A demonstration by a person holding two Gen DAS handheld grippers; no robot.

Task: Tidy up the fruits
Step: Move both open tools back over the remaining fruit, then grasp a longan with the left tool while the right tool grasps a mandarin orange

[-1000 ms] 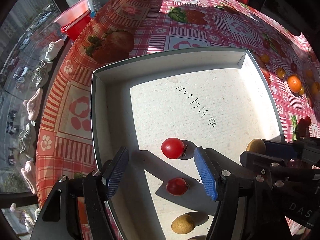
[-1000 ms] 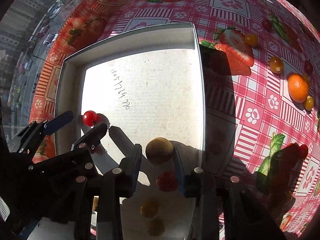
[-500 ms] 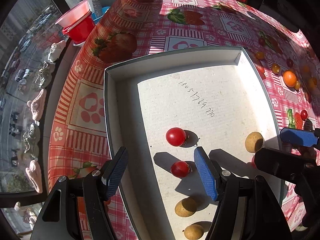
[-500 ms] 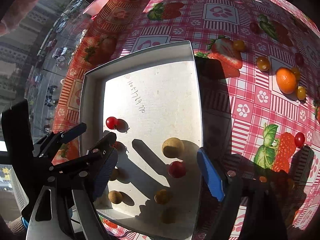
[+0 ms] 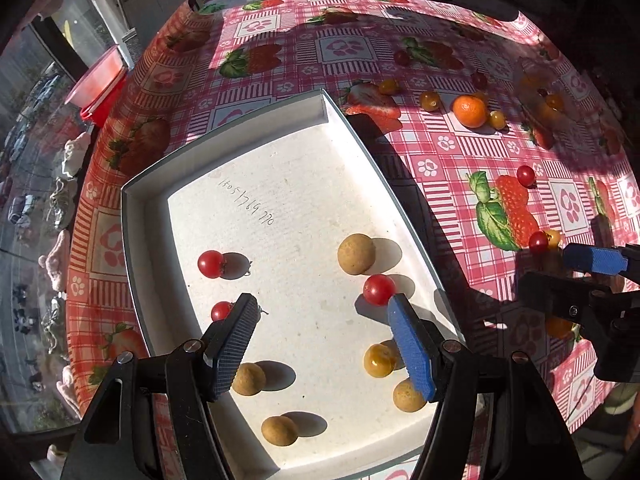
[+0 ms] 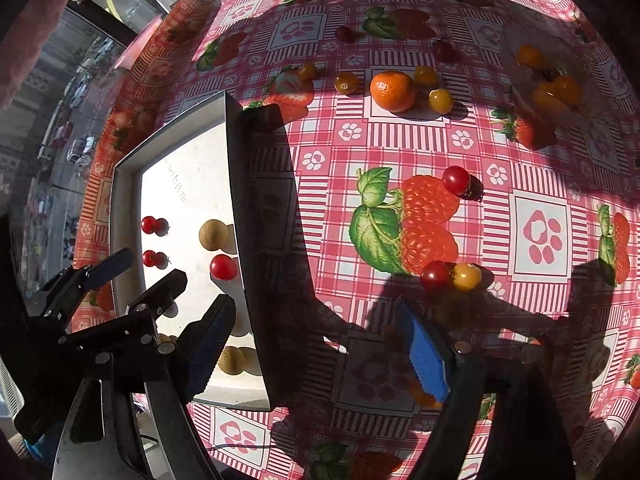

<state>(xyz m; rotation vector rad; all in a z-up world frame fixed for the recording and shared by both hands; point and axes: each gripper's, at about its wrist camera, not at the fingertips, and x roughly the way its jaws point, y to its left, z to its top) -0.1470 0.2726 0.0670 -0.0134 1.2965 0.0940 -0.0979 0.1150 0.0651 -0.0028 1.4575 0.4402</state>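
Note:
A shallow white box (image 5: 304, 184) lies on the strawberry-print tablecloth. Inside it are three red cherry tomatoes (image 5: 211, 264), several tan round fruits (image 5: 356, 253) and a yellow tomato (image 5: 378, 360). My left gripper (image 5: 322, 300) hovers open and empty above the box's near half. My right gripper (image 6: 314, 304) is open and empty, straddling the box's right wall (image 6: 240, 216) and the cloth. Just beyond it on the cloth lie a red tomato (image 6: 435, 276) and a yellow tomato (image 6: 466, 277), touching each other. Farther off are another red tomato (image 6: 456, 180) and a mandarin (image 6: 391, 91).
More small yellow and dark red tomatoes are scattered around the mandarin. A clear container (image 6: 548, 88) with orange-yellow fruit stands at the far right. Red bowls (image 5: 100, 88) sit beyond the table's left edge, by a window.
Both grippers rose and swung right. The right gripper opened, left a tan fruit in the box and now hangs over the box's right wall and the cloth.

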